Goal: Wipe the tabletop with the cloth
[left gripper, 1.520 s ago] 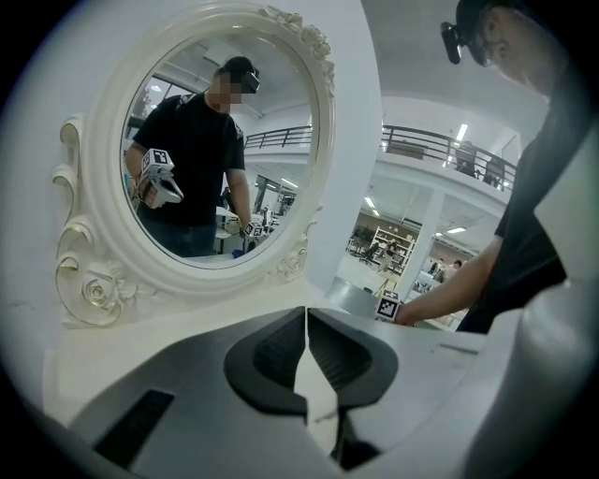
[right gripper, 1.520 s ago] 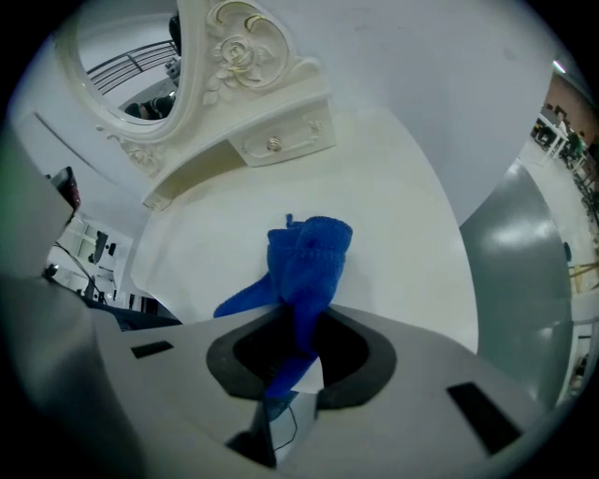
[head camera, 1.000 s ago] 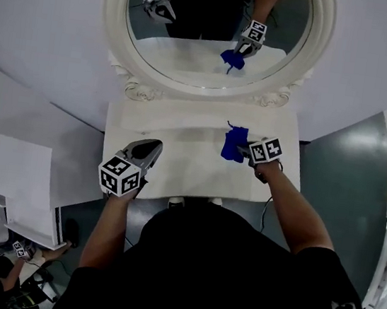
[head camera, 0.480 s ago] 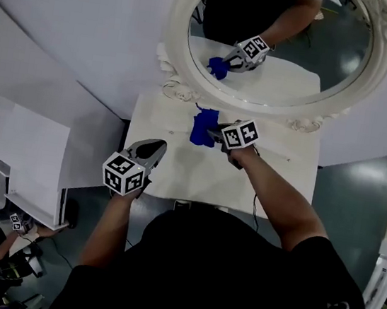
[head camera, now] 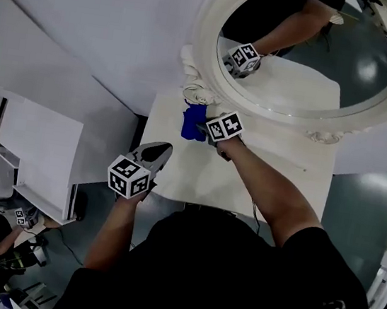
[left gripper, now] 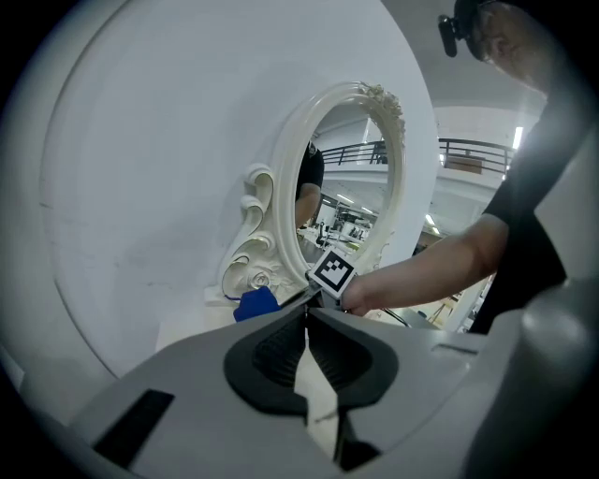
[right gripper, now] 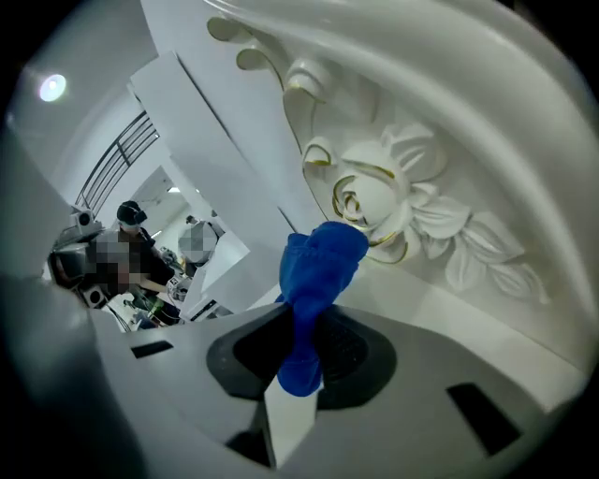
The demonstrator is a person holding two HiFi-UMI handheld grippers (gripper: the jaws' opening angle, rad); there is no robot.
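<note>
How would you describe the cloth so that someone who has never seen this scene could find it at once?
Start at the big oval mirror with the carved white frame, standing on a white table. By the carved rose at the frame's foot, the right gripper pinches a small bunched cloth. Its bright blue stands out from the white around it.

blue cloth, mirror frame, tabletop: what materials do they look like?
Blue cloth: soft matte fabric, maybe microfibre; it bunches in rounded folds.
Mirror frame: hard, glossy white with gilt lines on a carved rose; painted wood or moulded resin, cannot tell which.
Tabletop: smooth plain white, likely painted or laminated board.
</note>
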